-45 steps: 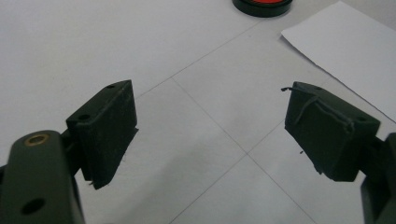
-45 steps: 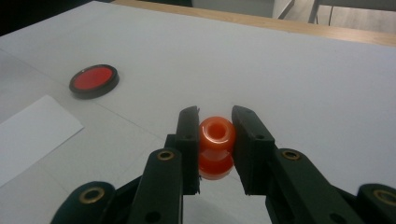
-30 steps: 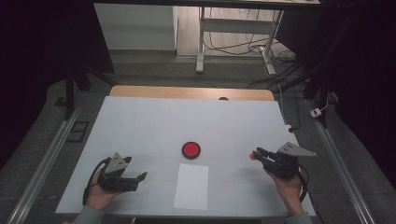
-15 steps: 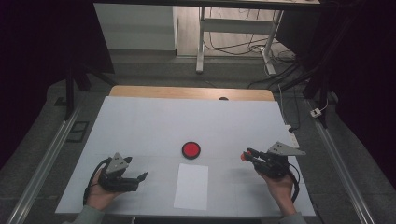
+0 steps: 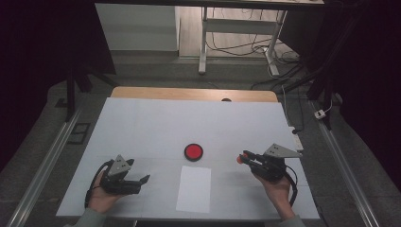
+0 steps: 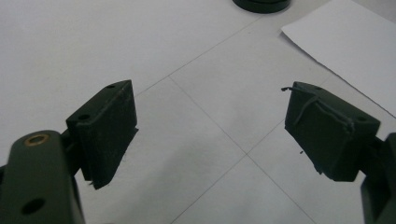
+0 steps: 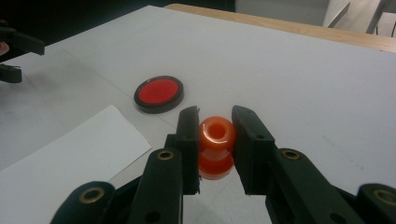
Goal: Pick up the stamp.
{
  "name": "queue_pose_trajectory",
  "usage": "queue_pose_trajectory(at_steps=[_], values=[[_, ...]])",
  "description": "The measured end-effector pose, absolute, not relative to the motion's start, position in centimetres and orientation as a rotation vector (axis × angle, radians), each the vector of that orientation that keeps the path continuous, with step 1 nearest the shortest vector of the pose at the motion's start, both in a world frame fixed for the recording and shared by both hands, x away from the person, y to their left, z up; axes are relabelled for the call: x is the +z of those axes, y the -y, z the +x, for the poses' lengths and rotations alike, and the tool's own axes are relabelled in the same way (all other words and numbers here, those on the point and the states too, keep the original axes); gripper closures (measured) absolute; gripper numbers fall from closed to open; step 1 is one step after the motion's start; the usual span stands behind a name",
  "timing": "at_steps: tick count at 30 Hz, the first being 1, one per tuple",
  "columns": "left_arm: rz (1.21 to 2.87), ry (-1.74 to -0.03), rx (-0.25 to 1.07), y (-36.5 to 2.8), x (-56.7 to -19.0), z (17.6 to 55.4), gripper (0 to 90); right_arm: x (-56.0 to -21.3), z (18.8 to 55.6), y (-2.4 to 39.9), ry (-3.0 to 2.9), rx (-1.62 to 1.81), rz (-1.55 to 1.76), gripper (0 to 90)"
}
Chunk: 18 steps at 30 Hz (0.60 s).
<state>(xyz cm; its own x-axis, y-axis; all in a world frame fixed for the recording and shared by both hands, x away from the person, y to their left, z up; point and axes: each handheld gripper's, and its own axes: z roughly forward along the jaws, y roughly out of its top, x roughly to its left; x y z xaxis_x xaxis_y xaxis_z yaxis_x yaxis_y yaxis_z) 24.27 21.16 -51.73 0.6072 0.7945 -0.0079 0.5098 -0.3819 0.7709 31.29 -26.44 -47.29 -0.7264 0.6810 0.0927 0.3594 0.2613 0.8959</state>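
Orange spool (image 7: 215,140) sits clamped between the two black jaws of the right gripper (image 7: 214,142), held just above the table near its right front; glossy moulded plastic, waisted in the middle, with a round hole in its upper end. In the high view it shows as a small orange dot (image 5: 239,160) at the jaw tips. No print or label readable on it.

Right gripper: jaws drawn in onto the spool, flat pads pressing both sides. Matte black arms, brass-coloured rivets at the pivots, grey three-cornered plate on top, black cable trailing back past the hand (image 5: 275,187).

Left gripper (image 5: 137,179): jaws stand wide apart with nothing between them. Pads (image 6: 108,126) are matte black blocks, edges scuffed; a frayed thread lies across the other pad. It rests low over the left front of the table, in the left hand (image 5: 101,196).

White paper sheet (image 5: 194,188): plain rectangle, flat, unmarked, lying between the two grippers near the front edge.

Red disc (image 5: 193,151): round, flat, smooth red face inside a black rim, just beyond the sheet's far edge, apart from both grippers. No writing visible.

Table (image 5: 156,123): matte white top with thin seam lines crossing it; bare wooden strip along the far edge.
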Motion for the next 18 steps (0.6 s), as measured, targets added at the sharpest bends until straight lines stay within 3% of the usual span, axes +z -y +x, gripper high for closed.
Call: queue_pose_trajectory(at_steps=[18], values=[[2.071, -1.022, 0.472, -21.0, -51.8, 24.3, 17.3, -47.5, 31.4, 23.9, -2.257, 1.481, 0.913, 71.9]])
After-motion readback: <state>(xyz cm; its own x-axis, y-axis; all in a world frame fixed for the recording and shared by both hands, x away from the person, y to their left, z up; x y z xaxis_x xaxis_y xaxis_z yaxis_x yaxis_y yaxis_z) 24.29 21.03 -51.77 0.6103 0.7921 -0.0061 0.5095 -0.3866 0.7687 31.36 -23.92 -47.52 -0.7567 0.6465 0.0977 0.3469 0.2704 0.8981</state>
